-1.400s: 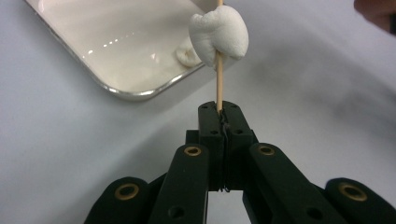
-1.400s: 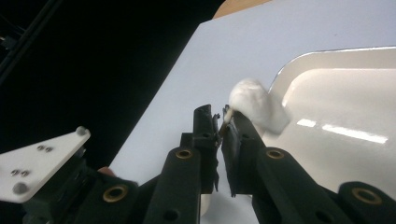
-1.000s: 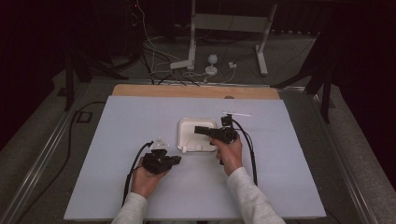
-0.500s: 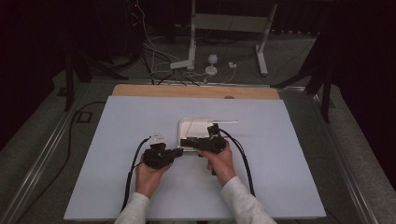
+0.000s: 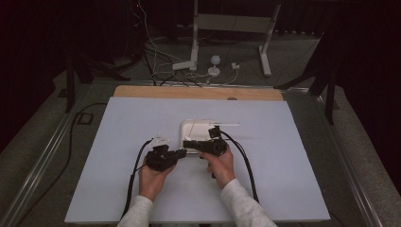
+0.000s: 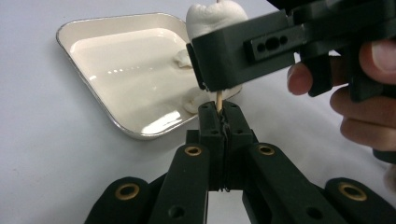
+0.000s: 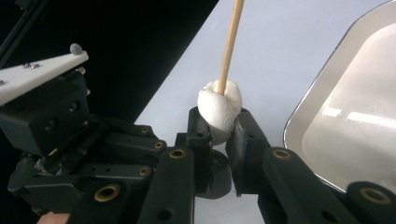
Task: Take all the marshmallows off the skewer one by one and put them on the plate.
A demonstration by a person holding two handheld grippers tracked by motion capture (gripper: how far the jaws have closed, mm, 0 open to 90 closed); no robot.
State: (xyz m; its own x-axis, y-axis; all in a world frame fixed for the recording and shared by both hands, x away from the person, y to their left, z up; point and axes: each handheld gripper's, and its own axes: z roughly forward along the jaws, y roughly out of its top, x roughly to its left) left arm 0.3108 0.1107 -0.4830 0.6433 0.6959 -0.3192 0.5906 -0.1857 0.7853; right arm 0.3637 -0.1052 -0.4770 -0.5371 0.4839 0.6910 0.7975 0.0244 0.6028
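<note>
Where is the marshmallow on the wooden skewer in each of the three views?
High view: too small to tell, near the tray's front edge where both grippers meet.
Left gripper view: marshmallow at top centre, behind the right hand-held gripper.
Right gripper view: marshmallow at centre, squeezed between the jaws.
Shared landmark: the white tray.

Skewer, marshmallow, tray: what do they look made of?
Skewer: probably bamboo or wood, a thin, matte, pale tan stick.
Marshmallow: soft white foam-like candy with a powdery matte skin, bulging where the right gripper presses it.
Tray: glossy cream surface with bright glare and a silvery rim; possibly enamelled metal, perhaps glazed ceramic.
</note>
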